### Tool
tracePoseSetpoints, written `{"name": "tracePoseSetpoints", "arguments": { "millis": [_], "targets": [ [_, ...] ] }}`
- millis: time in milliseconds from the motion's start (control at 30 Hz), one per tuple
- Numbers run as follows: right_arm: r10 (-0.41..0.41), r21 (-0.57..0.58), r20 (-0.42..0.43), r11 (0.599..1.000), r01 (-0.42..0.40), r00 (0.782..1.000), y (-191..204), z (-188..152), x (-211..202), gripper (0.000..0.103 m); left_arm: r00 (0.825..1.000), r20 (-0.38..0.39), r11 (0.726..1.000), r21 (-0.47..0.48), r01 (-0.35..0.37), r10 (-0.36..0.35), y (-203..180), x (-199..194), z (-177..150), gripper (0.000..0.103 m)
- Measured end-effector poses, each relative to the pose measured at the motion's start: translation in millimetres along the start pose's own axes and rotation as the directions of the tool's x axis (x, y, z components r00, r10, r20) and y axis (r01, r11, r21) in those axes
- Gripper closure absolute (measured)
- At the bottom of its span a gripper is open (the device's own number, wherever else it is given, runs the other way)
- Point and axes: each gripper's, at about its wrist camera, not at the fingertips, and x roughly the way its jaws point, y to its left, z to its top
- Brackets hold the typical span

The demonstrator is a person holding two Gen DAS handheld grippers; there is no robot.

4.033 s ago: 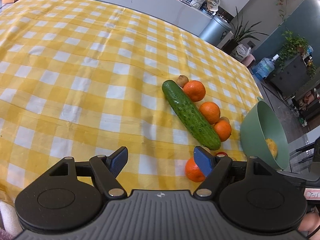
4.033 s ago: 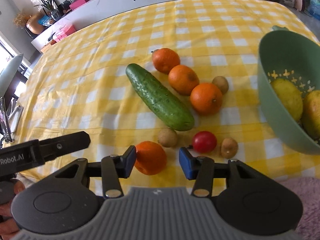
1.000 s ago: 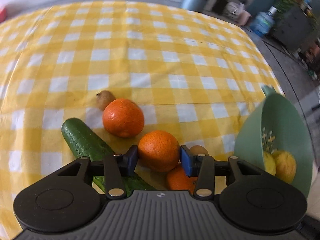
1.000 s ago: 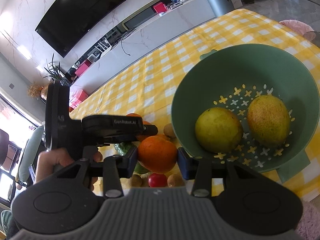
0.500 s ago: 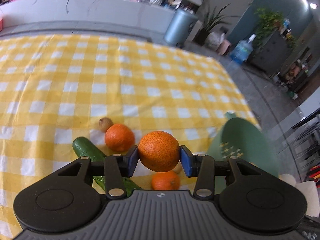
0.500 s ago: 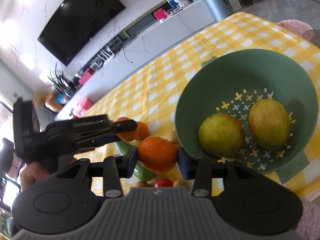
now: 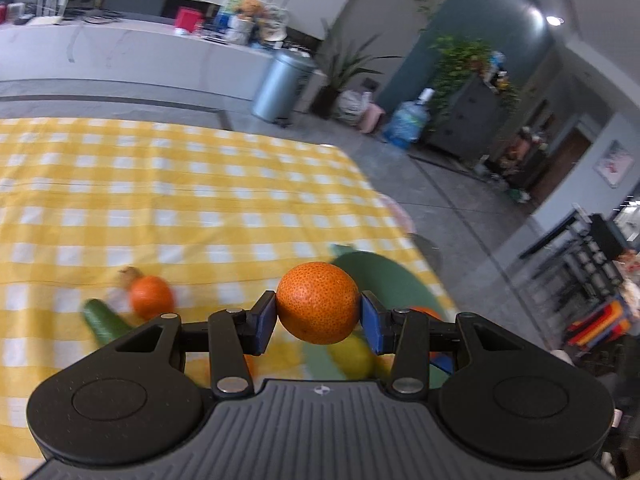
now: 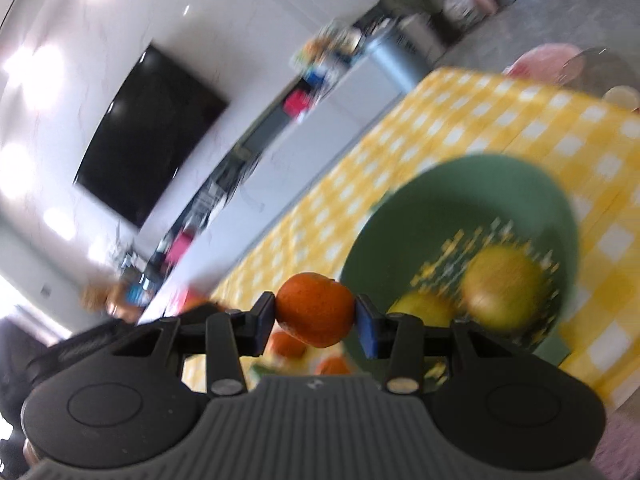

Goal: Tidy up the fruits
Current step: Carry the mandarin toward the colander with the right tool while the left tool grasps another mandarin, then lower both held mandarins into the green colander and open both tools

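Two pears (image 8: 502,292) are already in the green colander (image 8: 460,184); an orange is grasped in each gripper — left gripper (image 7: 318,318), right gripper (image 8: 315,318); another orange (image 7: 151,297) and a cucumber (image 7: 105,322) remain on the counter (image 7: 200,200).

Pebbled orange (image 7: 318,302), checked cloth (image 7: 200,200)

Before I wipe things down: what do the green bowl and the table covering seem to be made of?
Green bowl: likely matte plastic, a colander, judging by the even colour and the cut-out holes in its base, though it is blurred. Yellow checked tablecloth: probably woven cloth or coated fabric; a straight fold crease shows, but the blur leaves the finish open.
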Motion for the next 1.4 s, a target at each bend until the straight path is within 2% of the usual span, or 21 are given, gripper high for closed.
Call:
{"name": "tracePoseSetpoints", "arguments": {
  "millis": [67,233,333,467,533,733,833,867,900,1000,1200,1400],
  "targets": [
    [-0.034,-0.003,0.028,0.999,0.034,0.999,-5,1,-2,0.062,0.999,-0.019,0.999,0.006,0.049,-0.049,-8,5,-2,0.053],
    [-0.145,0.024,-0.030,0.989,0.146,0.989,-14,3,7,0.062,0.990,-0.076,0.993,0.031,0.118,-0.115,-27,24,-13,0.053],
    [-0.254,-0.035,-0.038,0.967,0.252,0.967,-10,0,11,0.062,0.990,-0.092,0.993,0.040,0.114,-0.110,-34,35,-17,0.053],
    [-0.280,-0.012,-0.085,0.960,0.280,0.956,-19,-1,12,0.062,0.987,-0.116,0.992,0.045,0.115,-0.109,-37,43,-23,0.053],
    [-0.316,-0.025,-0.095,0.949,0.316,0.944,-21,-3,15,0.062,0.987,-0.123,0.993,0.044,0.112,-0.106,-36,44,-25,0.053],
    [-0.367,-0.086,-0.076,0.929,0.361,0.927,-13,-7,18,0.061,0.987,-0.141,0.995,0.045,0.086,-0.079,-32,44,-27,0.053],
    [-0.355,-0.068,-0.077,0.934,0.350,0.932,-16,-5,18,0.059,0.987,-0.141,0.996,0.034,0.087,-0.081,-29,46,-27,0.053],
    [-0.339,-0.052,-0.074,0.940,0.336,0.938,-18,-4,17,0.051,0.987,-0.140,0.996,0.035,0.082,-0.076,-29,46,-27,0.053],
    [-0.325,-0.034,-0.065,0.946,0.323,0.944,-19,-3,15,0.035,0.987,-0.141,0.996,0.036,0.081,-0.076,-29,46,-27,0.053],
    [-0.304,-0.008,-0.021,0.953,0.304,0.952,-18,0,8,0.017,0.986,-0.140,0.995,0.024,0.093,-0.089,-27,46,-27,0.053],
    [-0.260,0.001,0.078,0.965,0.261,0.962,-14,3,-5,0.015,0.985,-0.144,0.995,0.016,0.098,-0.095,-31,57,-21,0.052],
    [-0.253,0.086,0.235,0.967,0.239,0.939,-21,7,-26,0.014,0.976,-0.179,0.991,0.012,0.131,-0.127,-39,93,-14,0.052]
  ]
}}
